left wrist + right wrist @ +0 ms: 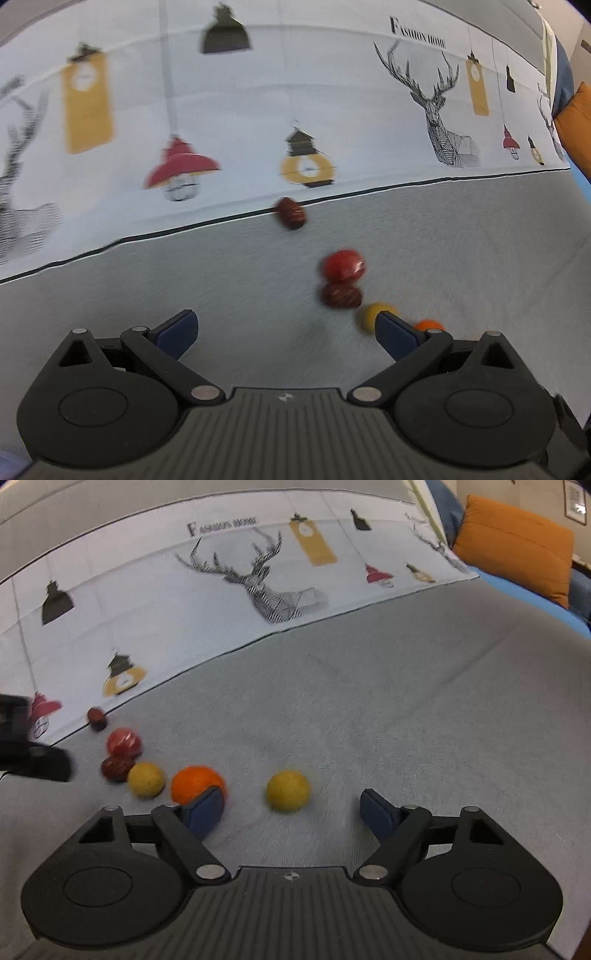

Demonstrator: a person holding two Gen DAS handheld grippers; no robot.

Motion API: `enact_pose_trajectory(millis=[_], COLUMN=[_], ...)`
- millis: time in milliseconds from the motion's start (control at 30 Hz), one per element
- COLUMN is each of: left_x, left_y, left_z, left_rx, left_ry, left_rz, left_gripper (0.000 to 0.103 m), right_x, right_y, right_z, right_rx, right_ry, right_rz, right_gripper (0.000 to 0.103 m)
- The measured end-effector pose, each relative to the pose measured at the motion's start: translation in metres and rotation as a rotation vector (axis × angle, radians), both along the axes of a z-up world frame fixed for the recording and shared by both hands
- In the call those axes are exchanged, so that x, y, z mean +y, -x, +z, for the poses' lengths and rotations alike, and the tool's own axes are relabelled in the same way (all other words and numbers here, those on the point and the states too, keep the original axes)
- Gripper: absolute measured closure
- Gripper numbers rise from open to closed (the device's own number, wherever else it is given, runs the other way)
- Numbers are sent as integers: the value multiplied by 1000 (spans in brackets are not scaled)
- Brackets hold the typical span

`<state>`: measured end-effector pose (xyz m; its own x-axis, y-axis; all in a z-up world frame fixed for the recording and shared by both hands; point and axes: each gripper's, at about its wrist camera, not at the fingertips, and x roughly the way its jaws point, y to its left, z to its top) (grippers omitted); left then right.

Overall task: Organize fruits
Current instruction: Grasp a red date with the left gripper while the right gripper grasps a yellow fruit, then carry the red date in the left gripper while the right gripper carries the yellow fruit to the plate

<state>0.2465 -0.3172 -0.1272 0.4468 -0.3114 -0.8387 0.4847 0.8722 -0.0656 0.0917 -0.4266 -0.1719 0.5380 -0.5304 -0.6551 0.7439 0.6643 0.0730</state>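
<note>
Small fruits lie on a grey cloth. In the right wrist view a yellow fruit [288, 789] sits just ahead of my open right gripper [293, 810], between its fingers. An orange fruit [197, 784] touches the left finger. Further left lie another yellow fruit [145, 779], a dark red fruit [116, 768], a bright red fruit [124, 742] and a dark red one [97, 718]. My left gripper [286, 334] is open and empty; the red fruit [343, 265], a dark one [341, 295], the yellow one [373, 315] and the orange one [428, 325] lie ahead to its right. Another dark fruit [291, 213] lies by the cloth's border.
A white printed cloth with deer and lamps [258, 579] lies beyond the grey cloth [369, 701]. An orange cushion [517, 550] sits at the far right on a blue surface. The left gripper's body [33, 760] shows at the left edge of the right wrist view.
</note>
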Motion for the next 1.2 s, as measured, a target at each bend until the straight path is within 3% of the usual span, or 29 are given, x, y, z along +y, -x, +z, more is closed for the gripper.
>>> enact_pose_trajectory(millis=[133, 233, 300, 333, 367, 400, 433, 533, 633, 867, 967, 1200], left_x=[-23, -26, -26, -29, -32, -37, -40, -29, -11, 56, 94, 185], left_y=[-14, -22, -21, -17, -13, -10, -8, -14, -11, 31, 63, 134], left_z=[-25, -35, -36, -35, -33, -33, -32, -29, -21, 23, 45, 91], left_rx=[2, 8, 21, -2, -18, -22, -39, 22, 25, 30, 23, 6], left_ry=[-44, -33, -14, -16, -16, -52, -89, -12, 20, -21, -80, -96], left_rz=[-15, 2, -14, -39, -80, -100, -93, -71, -49, 3, 13, 63], left_gripper=[5, 7, 17, 24, 50, 82, 81, 82, 82, 81, 81, 81], right_x=[-3, 1, 4, 7, 9, 11, 11, 5, 7, 13, 25, 97], right_y=[-5, -9, -9, -9, -9, -9, -8, -2, 3, 22, 38, 108], right_z=[-5, -8, -9, -8, -8, -7, -6, -3, 2, 22, 44, 99], right_rx=[48, 58, 60, 57, 55, 57, 56, 12, -25, -93, -123, -151], right_ry=[19, 48, 65, 73, 82, 94, 101, 71, 132, 222, 191, 104], right_rz=[-6, 23, 34, 51, 73, 73, 62, 45, 18, -12, -39, 181], right_gripper=[29, 32, 37, 41, 51, 67, 74, 75, 75, 75, 75, 75])
